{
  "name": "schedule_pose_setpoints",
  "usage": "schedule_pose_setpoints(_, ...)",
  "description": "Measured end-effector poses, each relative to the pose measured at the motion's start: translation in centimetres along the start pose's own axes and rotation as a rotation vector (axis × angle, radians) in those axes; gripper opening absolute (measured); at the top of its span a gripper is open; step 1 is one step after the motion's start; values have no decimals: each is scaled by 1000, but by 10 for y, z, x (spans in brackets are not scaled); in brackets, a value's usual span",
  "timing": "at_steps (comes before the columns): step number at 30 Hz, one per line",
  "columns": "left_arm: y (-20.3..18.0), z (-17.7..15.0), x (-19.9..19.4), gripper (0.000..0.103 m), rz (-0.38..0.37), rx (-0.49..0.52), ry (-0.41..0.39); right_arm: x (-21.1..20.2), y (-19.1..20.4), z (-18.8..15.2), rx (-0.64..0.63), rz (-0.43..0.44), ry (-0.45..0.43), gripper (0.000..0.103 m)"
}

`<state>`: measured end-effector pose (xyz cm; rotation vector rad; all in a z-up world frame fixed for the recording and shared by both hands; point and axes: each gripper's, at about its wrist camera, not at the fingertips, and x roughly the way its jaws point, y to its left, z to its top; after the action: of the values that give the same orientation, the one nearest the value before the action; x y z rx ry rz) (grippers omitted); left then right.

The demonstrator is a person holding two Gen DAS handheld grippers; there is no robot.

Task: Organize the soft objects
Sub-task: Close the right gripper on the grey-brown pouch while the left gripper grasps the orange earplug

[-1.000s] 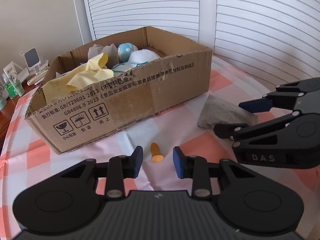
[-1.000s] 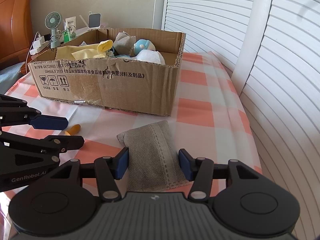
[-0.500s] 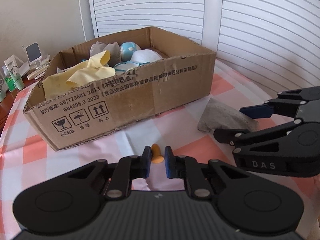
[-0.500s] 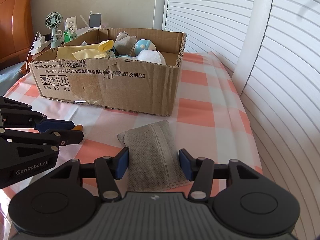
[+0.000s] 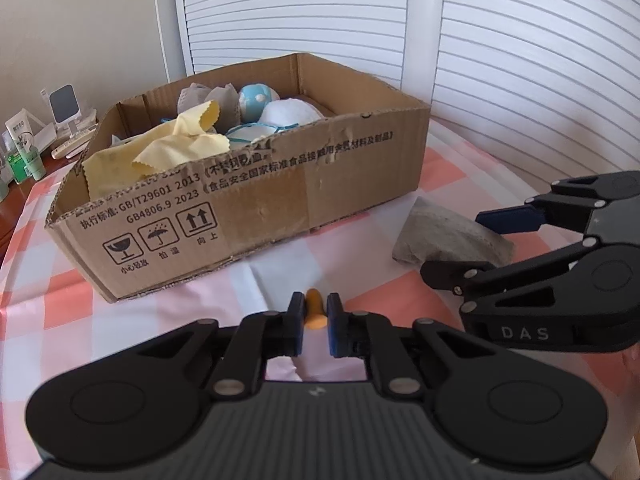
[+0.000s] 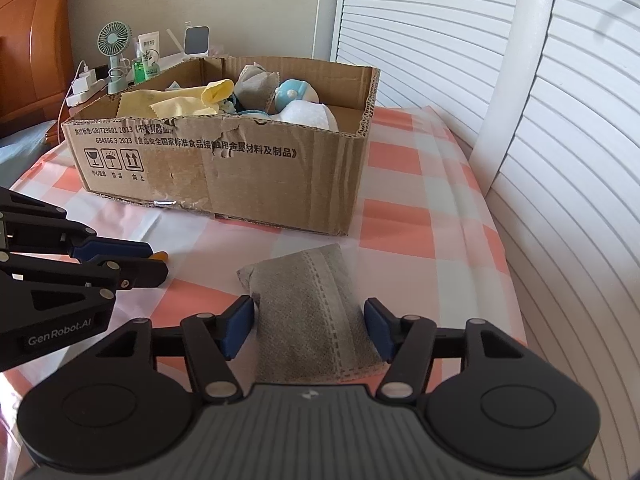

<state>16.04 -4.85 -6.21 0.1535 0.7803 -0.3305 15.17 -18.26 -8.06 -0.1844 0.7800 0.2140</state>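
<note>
Left wrist view: left gripper (image 5: pixel 314 316) clenched on a small orange soft piece (image 5: pixel 314 312), pads pressing both its sides, low over the pink-checked cloth (image 5: pixel 60 320) just near of the cardboard box (image 5: pixel 280 200). Box holds a yellow cloth (image 5: pixel 168 148), a blue-white ball (image 5: pixel 254 100), a white bundle (image 5: pixel 288 114) and grey pouches. Right wrist view: right gripper (image 6: pixel 310 326) straddles a grey fabric pouch (image 6: pixel 312 316) lying flat on the cloth, near of the box's right corner. Its jaws have just been opening; pads stand clear of the pouch's edges, released. White louvred doors (image 6: pixel 560 160) to the right.
</note>
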Motion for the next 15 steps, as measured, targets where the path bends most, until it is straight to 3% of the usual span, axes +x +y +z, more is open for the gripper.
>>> schedule_pose_setpoints(10, 7, 1, -4, 9, -13, 13, 13, 9, 0, 7, -16, 30, -4, 68)
schedule_pose_setpoints(15, 9, 0, -6, 9, -22, 11, 14, 8, 3, 9, -9, 17, -6, 55)
